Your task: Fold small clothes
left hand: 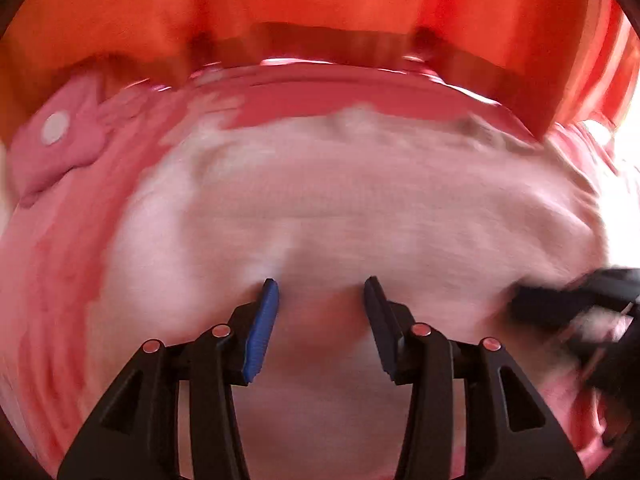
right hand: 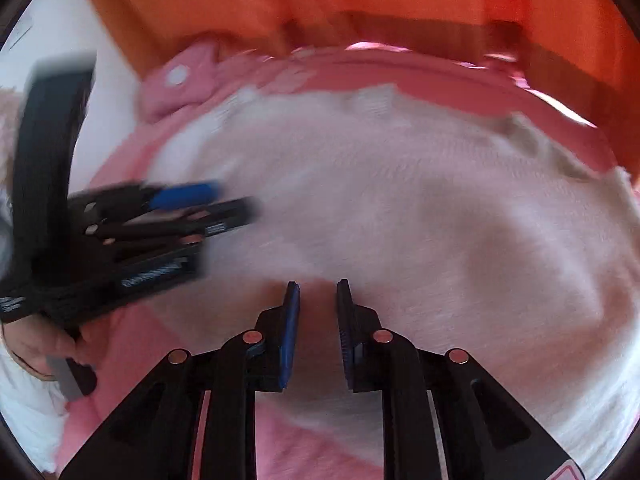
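A pale pink, almost white small garment [left hand: 360,200] lies spread flat on darker pink cloth [left hand: 48,280]; both views are blurred. My left gripper [left hand: 322,280] hangs just above the garment's near part, jaws open, with only cloth showing below the gap. In the right wrist view it [right hand: 232,200] comes in from the left over the same garment [right hand: 400,200]. My right gripper [right hand: 318,283] stands over the garment's near edge with a narrow gap between its pads and nothing gripped. It appears as a dark blur [left hand: 520,300] at the right of the left wrist view.
A pink tab with a white snap button [left hand: 56,128] [right hand: 176,76] lies at the far left of the pink cloth [right hand: 140,344]. Orange upholstery [left hand: 320,0] rises behind. A hand [right hand: 36,344] holds the left gripper's handle. White surface shows at the left [right hand: 104,80].
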`<action>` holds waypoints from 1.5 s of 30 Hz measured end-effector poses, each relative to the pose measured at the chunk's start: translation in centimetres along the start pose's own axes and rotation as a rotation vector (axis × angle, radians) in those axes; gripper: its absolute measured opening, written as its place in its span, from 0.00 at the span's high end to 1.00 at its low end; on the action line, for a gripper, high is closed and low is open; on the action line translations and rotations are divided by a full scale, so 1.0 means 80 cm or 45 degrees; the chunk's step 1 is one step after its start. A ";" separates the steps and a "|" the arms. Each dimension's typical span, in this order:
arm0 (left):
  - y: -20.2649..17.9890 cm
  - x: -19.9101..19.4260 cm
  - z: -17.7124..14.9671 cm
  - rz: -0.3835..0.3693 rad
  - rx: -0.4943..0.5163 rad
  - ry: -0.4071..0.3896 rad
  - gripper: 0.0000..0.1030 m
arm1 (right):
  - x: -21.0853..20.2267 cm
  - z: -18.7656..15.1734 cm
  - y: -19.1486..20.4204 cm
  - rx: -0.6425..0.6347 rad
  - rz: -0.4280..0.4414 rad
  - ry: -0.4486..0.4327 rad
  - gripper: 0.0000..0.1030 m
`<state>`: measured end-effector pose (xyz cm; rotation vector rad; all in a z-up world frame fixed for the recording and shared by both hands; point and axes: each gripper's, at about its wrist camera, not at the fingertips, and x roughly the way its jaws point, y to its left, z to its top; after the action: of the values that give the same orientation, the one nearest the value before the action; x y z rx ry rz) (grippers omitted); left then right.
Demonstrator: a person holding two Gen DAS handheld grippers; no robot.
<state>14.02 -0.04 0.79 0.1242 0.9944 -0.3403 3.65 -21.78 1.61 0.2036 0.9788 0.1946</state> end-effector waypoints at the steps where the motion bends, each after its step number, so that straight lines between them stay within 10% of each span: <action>1: 0.013 0.000 0.000 -0.007 -0.037 -0.002 0.57 | -0.011 0.005 -0.037 0.113 -0.082 -0.036 0.86; 7: 0.101 -0.006 0.007 0.021 -0.325 -0.048 0.59 | -0.076 -0.011 -0.231 0.740 -0.395 -0.159 1.00; 13: 0.123 -0.002 0.028 -0.032 -0.487 -0.129 0.33 | -0.090 0.014 -0.237 0.739 -0.353 -0.382 0.32; 17: 0.123 0.022 0.031 -0.004 -0.541 -0.113 0.33 | -0.027 0.037 -0.241 0.672 -0.332 -0.222 0.33; 21: 0.120 0.024 0.038 0.092 -0.470 -0.131 0.91 | -0.025 0.048 -0.218 0.587 -0.371 -0.252 0.91; 25: 0.123 -0.004 0.049 0.047 -0.502 -0.250 0.91 | -0.085 0.056 -0.204 0.600 -0.281 -0.515 0.92; 30: 0.134 0.045 0.037 0.091 -0.508 -0.126 0.91 | -0.004 0.034 -0.246 0.714 -0.389 -0.236 0.92; 38: 0.089 -0.026 0.054 0.161 -0.431 -0.267 0.89 | -0.083 0.050 -0.164 0.582 -0.433 -0.525 0.80; 42: 0.014 -0.058 0.049 0.065 -0.239 -0.319 0.73 | -0.035 0.057 -0.053 0.191 -0.090 -0.333 0.80; 45: -0.018 -0.031 0.034 0.019 -0.132 -0.181 0.67 | 0.033 0.038 0.010 0.011 -0.046 -0.079 0.81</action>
<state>14.45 -1.49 4.44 0.0130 0.8679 -0.2796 7.58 -20.59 1.35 0.1987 0.9215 0.1505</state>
